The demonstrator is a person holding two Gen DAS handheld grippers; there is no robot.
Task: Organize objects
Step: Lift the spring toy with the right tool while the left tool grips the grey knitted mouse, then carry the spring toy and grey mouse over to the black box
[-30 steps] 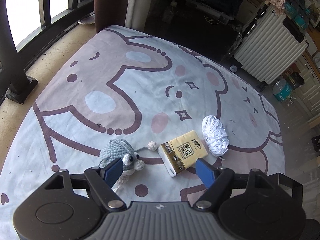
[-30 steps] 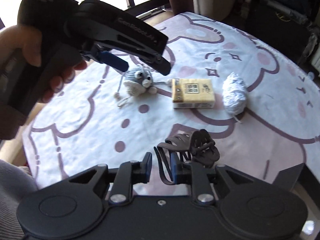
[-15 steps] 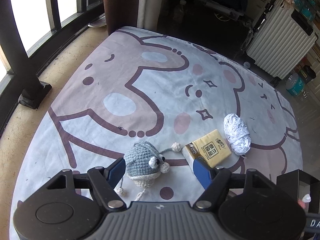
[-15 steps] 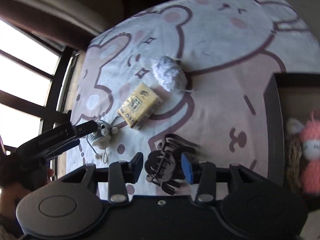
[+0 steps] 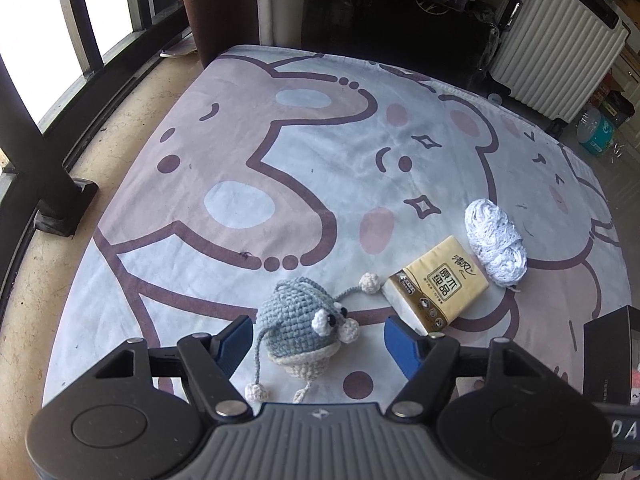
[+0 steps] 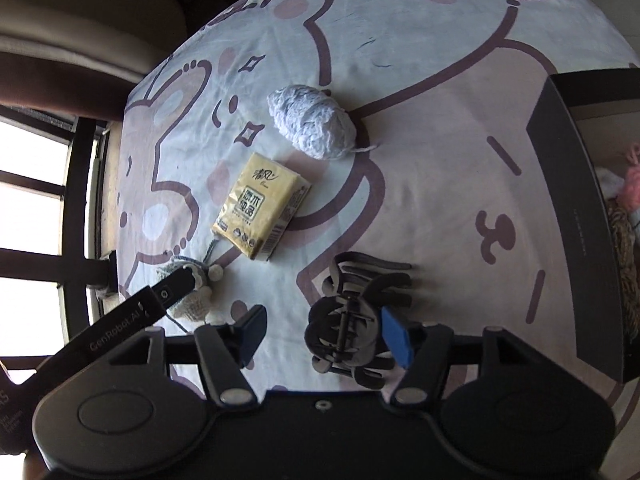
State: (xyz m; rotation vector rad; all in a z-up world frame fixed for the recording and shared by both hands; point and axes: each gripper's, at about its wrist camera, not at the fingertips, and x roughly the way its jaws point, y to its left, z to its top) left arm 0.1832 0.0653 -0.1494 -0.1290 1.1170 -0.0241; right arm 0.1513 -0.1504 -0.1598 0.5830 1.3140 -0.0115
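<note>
A grey-blue crochet mouse (image 5: 304,326) lies on the cartoon-print mat (image 5: 280,184), between the open fingers of my left gripper (image 5: 320,334). A yellow tissue pack (image 5: 438,286) and a white yarn ball (image 5: 496,240) lie to its right. In the right wrist view a dark brown hair claw clip (image 6: 356,316) lies on the mat between the fingers of my open right gripper (image 6: 326,332), close to the right finger. The tissue pack (image 6: 262,210), the yarn ball (image 6: 312,122) and the mouse (image 6: 190,292), partly hidden by the left gripper, lie beyond.
A dark box (image 6: 576,216) stands at the right with pink and white soft things inside (image 6: 624,184); its corner shows in the left wrist view (image 5: 608,344). A white suitcase (image 5: 556,52) and window bars (image 5: 24,128) border the mat.
My left gripper has shifted left from the tissue pack to straddle the crochet mouse. My right gripper has opened, swung round toward the dark box, and the claw clip now lies between its fingers.
</note>
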